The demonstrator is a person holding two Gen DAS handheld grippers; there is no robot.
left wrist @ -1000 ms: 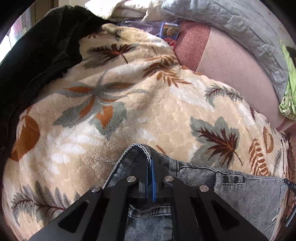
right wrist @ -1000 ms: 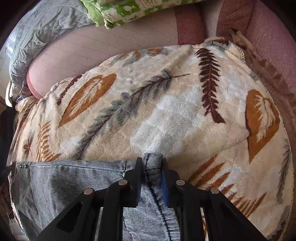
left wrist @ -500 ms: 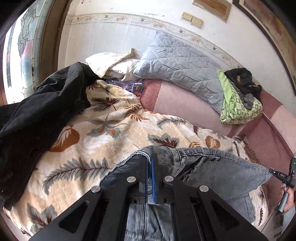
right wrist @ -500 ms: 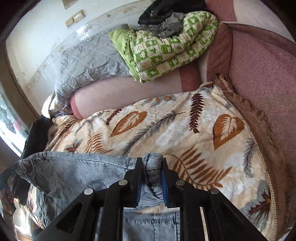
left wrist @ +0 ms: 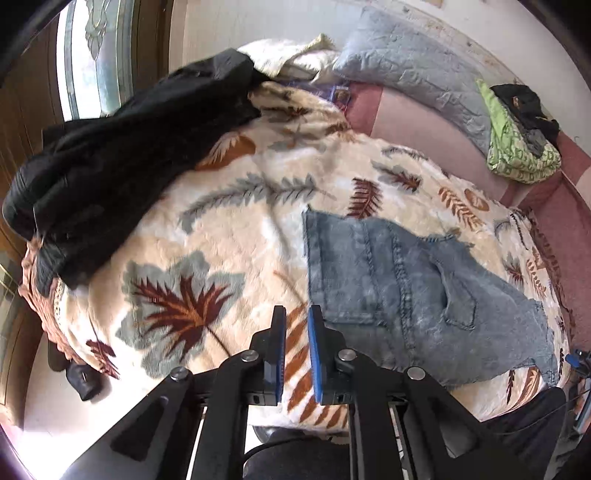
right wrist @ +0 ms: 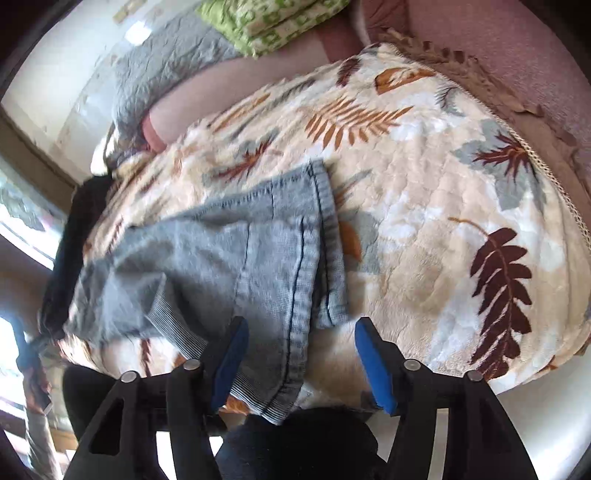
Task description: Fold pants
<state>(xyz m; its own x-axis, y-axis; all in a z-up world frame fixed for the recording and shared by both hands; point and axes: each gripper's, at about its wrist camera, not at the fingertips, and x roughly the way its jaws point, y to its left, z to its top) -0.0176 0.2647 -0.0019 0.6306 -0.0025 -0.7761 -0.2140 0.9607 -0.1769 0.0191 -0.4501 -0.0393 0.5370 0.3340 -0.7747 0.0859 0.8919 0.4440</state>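
pants flat on blanket | left gripper jaws opening, empty | right gripper jaws opening, untouching

No text, label, brand, number or sign is showing legibly in either wrist view. A small printed packet is lying at about twelve o'clock in the left wrist view, wedged between the leaf-patterned blanket and the grey quilted pillow, but its printing is appearing too small and blurred to read. The green patterned bedding at twelve o'clock in the right wrist view is carrying shapes only, no letters that can be made out.
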